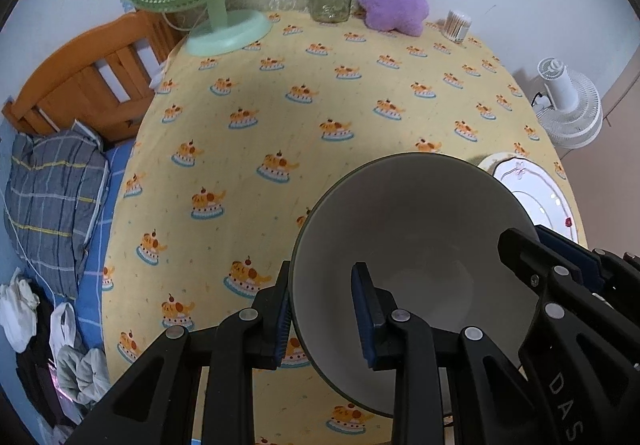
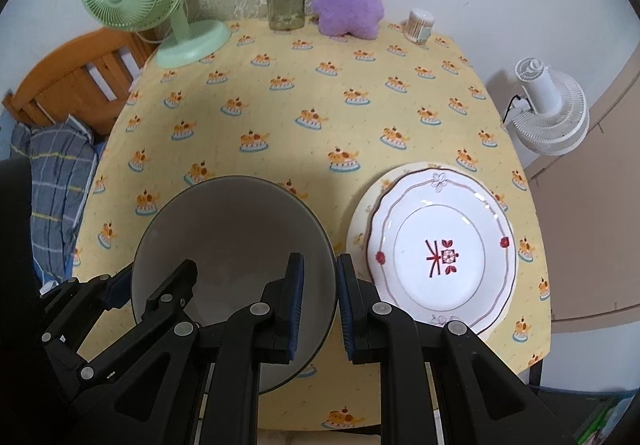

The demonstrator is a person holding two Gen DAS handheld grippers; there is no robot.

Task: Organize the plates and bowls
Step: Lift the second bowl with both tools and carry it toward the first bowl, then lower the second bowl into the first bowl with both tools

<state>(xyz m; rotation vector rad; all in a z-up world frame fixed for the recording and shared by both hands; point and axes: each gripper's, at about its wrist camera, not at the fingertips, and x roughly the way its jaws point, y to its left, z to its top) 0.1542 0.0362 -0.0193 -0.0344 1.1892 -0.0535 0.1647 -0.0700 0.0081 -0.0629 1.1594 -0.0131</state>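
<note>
Black gripper linkages fill the bottom of both views. Largest is the yellow tablecloth (image 2: 304,93), then the grey bowl (image 2: 224,229) at lower centre, then the stacked plates (image 2: 476,205) at lower right, just beside it. The left gripper (image 1: 324,321) straddles the bowl's left rim and the right gripper (image 2: 318,309) its right rim, jaws either side of the wall; whether either pinches firmly I cannot tell. Likely risk: unequal squeeze or uneven lifting tilts the smooth bowl, letting it slip and knock the plates' edge.
</note>
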